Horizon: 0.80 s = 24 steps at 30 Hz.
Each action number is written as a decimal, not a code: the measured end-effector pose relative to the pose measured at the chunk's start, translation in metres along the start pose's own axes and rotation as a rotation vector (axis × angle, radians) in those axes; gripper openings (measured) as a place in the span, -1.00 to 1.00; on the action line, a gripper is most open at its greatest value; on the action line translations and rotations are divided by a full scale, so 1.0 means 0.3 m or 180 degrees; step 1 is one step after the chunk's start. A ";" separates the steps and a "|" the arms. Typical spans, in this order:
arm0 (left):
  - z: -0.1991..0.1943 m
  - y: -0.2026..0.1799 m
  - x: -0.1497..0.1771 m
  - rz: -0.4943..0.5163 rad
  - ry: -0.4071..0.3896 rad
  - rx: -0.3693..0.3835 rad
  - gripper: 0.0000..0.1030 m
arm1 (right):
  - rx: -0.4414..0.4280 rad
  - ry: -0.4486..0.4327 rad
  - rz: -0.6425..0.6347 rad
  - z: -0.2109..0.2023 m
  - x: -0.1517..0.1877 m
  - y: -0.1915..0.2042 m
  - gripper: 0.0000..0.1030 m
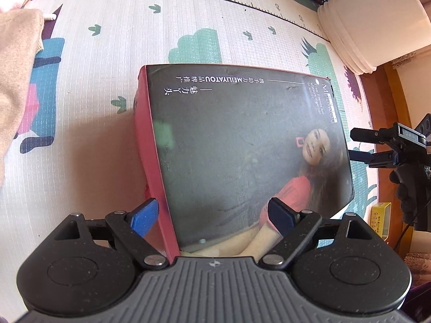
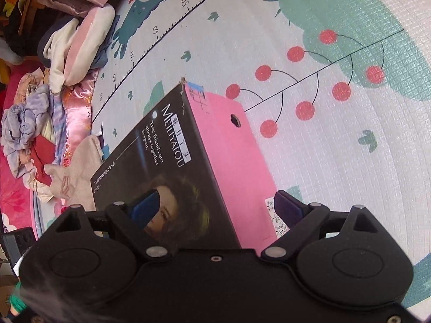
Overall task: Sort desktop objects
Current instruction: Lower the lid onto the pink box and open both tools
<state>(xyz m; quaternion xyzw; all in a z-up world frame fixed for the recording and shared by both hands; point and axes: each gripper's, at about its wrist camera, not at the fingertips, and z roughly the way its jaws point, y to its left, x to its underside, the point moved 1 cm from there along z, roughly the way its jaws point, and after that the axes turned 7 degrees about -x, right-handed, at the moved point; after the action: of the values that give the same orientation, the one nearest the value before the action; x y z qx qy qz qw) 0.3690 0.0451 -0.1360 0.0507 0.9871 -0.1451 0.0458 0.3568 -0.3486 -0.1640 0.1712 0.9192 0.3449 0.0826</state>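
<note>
A flat box [image 1: 237, 140] with a black printed lid and pink sides lies on the patterned play mat [image 1: 94, 134]. My left gripper [image 1: 212, 215] hangs over the box's near end with jaws wide: the left pad [image 1: 144, 216] is outside the pink side wall, the right pad [image 1: 281, 215] above the lid. My right gripper [image 2: 218, 210] straddles the long edge of the box [image 2: 188, 156], one pad over the lid, the other beside the pink side. No pad visibly presses. In the left wrist view the right gripper [image 1: 359, 145] shows at the box's right edge.
A white bucket [image 1: 377, 21] stands at the mat's far right corner. A beige cloth [image 1: 16, 75] lies at the left, a small yellow box [image 1: 379, 218] at the right. Piled clothes [image 2: 32, 126] and a pink-and-white soft item [image 2: 83, 45] border the mat. A black-gloved hand [image 1: 404, 188] holds the right gripper.
</note>
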 end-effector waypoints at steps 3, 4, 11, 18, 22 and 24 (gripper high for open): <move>-0.037 -0.016 -0.011 0.0184 -0.0262 -0.0425 0.71 | 0.0311 -0.0089 -0.0420 -0.021 -0.013 0.033 0.82; -0.052 -0.033 -0.012 0.0333 -0.0409 -0.0567 0.71 | 0.0525 -0.0123 -0.0782 -0.024 -0.010 0.068 0.82; -0.058 -0.200 0.021 0.1347 -0.0719 -0.0471 0.71 | 0.1163 -0.0256 -0.2446 0.010 0.075 0.251 0.82; 0.027 -0.246 0.068 0.1607 -0.0455 -0.0489 0.71 | 0.1381 0.0031 -0.2526 0.058 0.081 0.223 0.82; 0.034 -0.246 0.069 0.1596 -0.0424 -0.0505 0.71 | 0.1329 0.0053 -0.2369 0.062 0.066 0.199 0.83; 0.036 -0.248 0.073 0.1570 -0.0425 -0.0503 0.77 | 0.1302 0.0060 -0.2277 0.064 0.061 0.187 0.86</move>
<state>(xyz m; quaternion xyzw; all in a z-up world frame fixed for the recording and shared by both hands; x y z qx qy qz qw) 0.3398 -0.0270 -0.1277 0.2762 0.9479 -0.0550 0.1485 0.3595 -0.2908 -0.1418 -0.1494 0.9711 0.1062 0.1530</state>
